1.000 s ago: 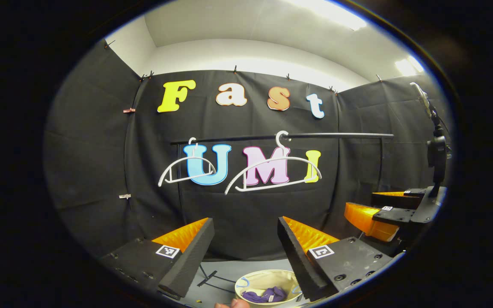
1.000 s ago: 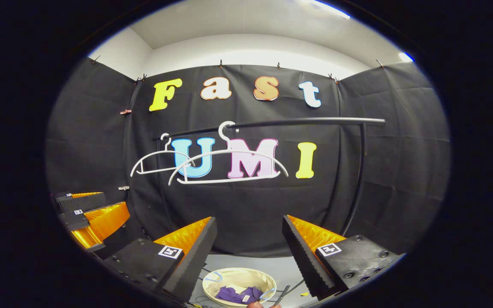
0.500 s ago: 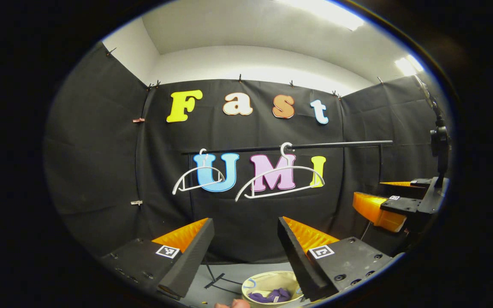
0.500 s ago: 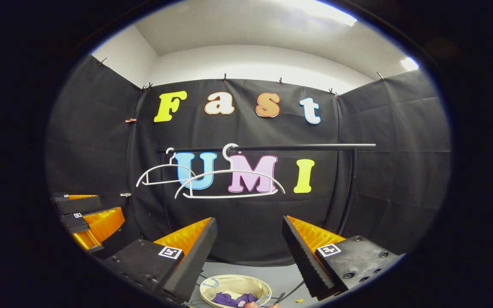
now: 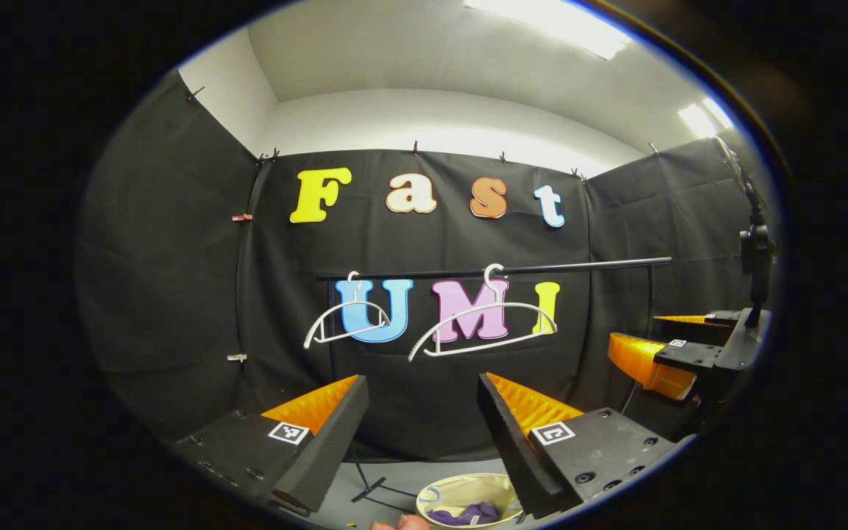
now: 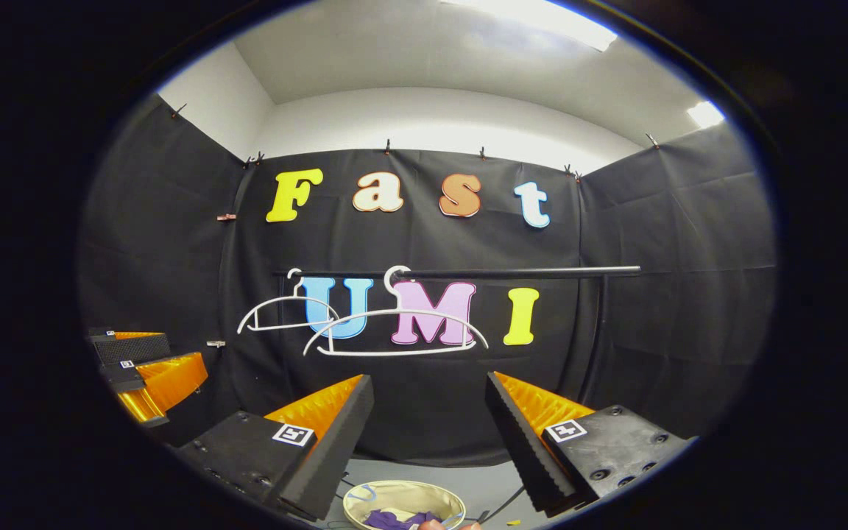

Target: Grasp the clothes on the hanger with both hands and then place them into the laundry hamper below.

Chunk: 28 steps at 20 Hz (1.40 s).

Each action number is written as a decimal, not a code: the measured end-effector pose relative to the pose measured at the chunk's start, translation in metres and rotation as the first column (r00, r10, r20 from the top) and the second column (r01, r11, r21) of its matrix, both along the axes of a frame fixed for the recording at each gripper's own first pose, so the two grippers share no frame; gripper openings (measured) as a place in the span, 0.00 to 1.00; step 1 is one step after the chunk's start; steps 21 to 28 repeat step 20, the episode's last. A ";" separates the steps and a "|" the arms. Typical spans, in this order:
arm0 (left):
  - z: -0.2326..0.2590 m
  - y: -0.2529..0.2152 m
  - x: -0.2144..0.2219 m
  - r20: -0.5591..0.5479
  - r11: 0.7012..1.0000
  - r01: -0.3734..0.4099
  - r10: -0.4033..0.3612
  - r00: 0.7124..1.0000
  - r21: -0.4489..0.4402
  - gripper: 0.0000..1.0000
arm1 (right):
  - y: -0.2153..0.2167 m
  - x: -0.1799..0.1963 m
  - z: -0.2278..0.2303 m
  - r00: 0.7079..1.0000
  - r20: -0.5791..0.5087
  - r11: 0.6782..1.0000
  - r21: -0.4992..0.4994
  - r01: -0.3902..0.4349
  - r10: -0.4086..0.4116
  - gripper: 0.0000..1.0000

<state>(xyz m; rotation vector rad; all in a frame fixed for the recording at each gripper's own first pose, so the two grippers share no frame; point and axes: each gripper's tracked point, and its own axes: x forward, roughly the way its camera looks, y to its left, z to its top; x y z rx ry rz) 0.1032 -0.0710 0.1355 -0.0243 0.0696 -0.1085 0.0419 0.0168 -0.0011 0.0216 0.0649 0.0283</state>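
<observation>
purple clothes (image 5: pixel 468 513) lie in the hamper (image 5: pixel 440 492); both grippers, left (image 5: pixel 422 401) and right (image 6: pixel 428 401), gape wide, holding nothing.

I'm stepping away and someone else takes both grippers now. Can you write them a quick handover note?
Left gripper: open, holding nothing, raised facing the rail.
Right gripper: open, holding nothing, beside it.
Two white plastic hangers hang bare on the black rail.
The purple garment lies in the round cream laundry hamper on the floor below.
Done: clothes are off the hangers and in the hamper.
Left: nothing visible on the rail to move; confirm, then finish.
</observation>
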 end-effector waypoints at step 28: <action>-0.003 -0.002 -0.001 0.011 1.000 -0.009 0.009 1.000 0.024 0.94 | -0.001 0.005 -0.010 1.000 -0.002 1.000 0.017 0.011 -0.011 0.98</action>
